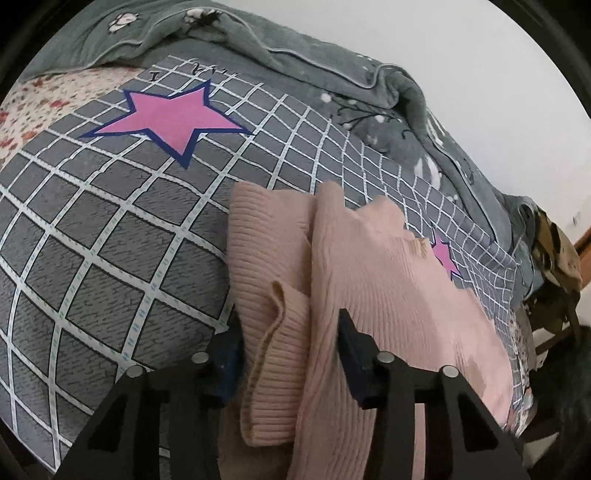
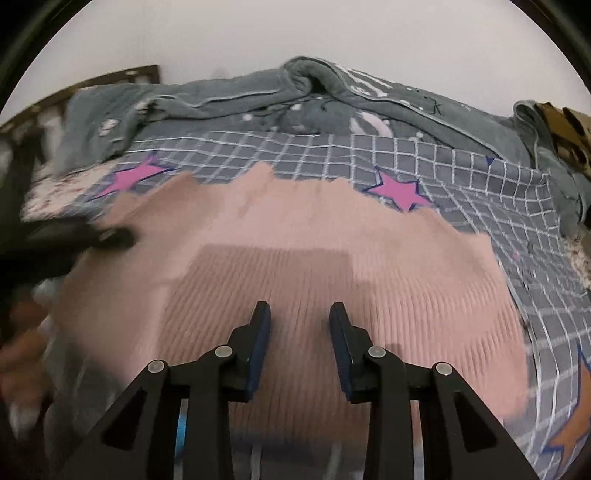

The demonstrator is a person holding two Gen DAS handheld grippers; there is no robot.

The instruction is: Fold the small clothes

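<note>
- On the bed, a grey sheet [image 1: 110, 229] with a white grid and pink stars is spread, and my pink ribbed sweater [image 1: 388, 280] lies on it.
- From my left wrist view the sweater is partly folded: a ribbed sleeve or edge [image 1: 269, 332] is doubled over beside the main body.
- That ribbed fold sits between the jaws of my left gripper [image 1: 290, 328]; no earlier picture is at hand, and I cannot tell whether the pads actually press the cloth.
- My right gripper [image 2: 300, 317] hovers above the broad middle of the sweater [image 2: 295, 236], jaws partly apart with nothing between them, so it is released.
- From my right wrist view the picture is blurred; the sweater stretches wide across the sheet [image 2: 498, 192], its far edge lying between two pink stars [image 2: 400, 190].
- A dark shape at the left edge of that view, over the sweater's left side, looks like my other gripper, but it is too blurred to be sure.
- A rumpled grey blanket [image 2: 258, 103] is heaped along the far side of the bed, against a pale wall [image 2: 295, 33].
</note>
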